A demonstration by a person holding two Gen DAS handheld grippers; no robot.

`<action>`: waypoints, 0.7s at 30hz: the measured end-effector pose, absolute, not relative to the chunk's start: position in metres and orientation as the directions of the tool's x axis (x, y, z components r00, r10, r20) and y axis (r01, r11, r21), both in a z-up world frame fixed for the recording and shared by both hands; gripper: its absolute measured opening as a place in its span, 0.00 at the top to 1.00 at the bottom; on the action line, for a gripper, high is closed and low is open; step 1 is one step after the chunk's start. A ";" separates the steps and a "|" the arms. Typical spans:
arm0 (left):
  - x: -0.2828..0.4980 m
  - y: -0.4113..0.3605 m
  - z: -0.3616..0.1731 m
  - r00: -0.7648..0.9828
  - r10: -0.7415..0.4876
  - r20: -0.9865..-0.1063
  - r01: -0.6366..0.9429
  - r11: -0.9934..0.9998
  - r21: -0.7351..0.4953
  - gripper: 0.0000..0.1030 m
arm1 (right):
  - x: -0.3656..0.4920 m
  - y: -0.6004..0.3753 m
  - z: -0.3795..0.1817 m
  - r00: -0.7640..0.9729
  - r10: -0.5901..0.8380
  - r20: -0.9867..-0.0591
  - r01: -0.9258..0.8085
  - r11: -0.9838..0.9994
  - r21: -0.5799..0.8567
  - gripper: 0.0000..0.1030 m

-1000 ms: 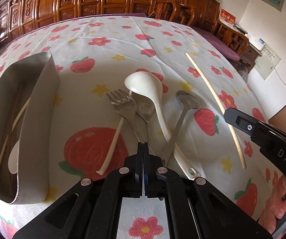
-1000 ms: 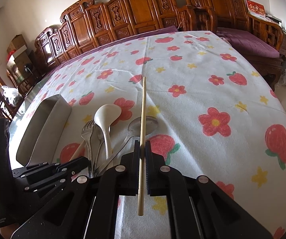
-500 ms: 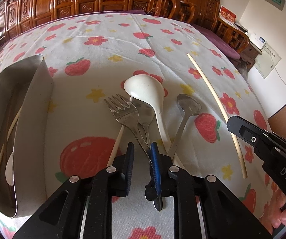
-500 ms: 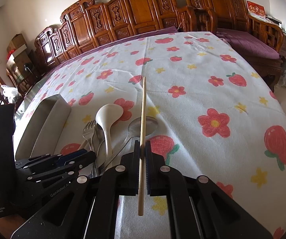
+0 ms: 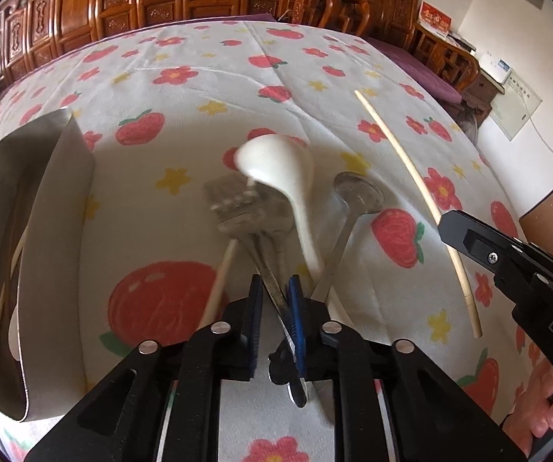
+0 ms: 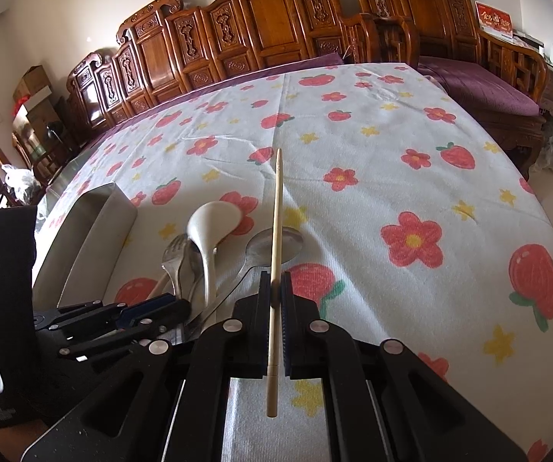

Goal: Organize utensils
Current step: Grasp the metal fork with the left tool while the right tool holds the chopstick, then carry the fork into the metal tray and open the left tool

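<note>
Left gripper point(image 5: 274, 310), jaws just narrowing onto fork handle point(image 5: 272, 292); right gripper point(image 6: 275, 310) clamps chopstick point(image 6: 275, 254); tray-bound, likely.

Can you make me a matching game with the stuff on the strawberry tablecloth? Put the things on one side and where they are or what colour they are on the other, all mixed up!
Things:
1. chopstick
2. fork
3. ladle
4. metal tray

Clues:
A. white, with a big round bowl
B. at the left of the table, shiny silver
C. handle between the left gripper fingers
D. clamped in the right gripper

Pairs: 1-D, 2-C, 3-A, 4-B
</note>
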State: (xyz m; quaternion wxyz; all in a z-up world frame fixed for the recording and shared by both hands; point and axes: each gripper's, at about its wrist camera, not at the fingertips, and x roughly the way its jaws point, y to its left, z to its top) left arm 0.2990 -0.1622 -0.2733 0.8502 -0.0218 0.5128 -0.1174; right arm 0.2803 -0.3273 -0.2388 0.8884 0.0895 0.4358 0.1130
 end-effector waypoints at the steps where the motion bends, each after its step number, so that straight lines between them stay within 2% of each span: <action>1: 0.299 -0.159 -0.273 0.446 -0.226 -0.866 0.173 0.971 -0.164 0.93 | 0.280 -0.327 -0.239 0.595 0.278 -0.754 -0.122 0.959 0.257 0.94; 10: 0.289 -0.154 -0.267 0.460 -0.231 -0.857 0.222 0.965 -0.141 0.94 | 0.281 -0.325 -0.239 0.594 0.273 -0.757 -0.129 0.961 0.245 0.94; 21: 0.281 -0.148 -0.231 0.526 -0.244 -0.815 0.255 0.959 -0.122 0.94 | 0.276 -0.314 -0.234 0.596 0.288 -0.750 -0.159 0.957 0.241 0.94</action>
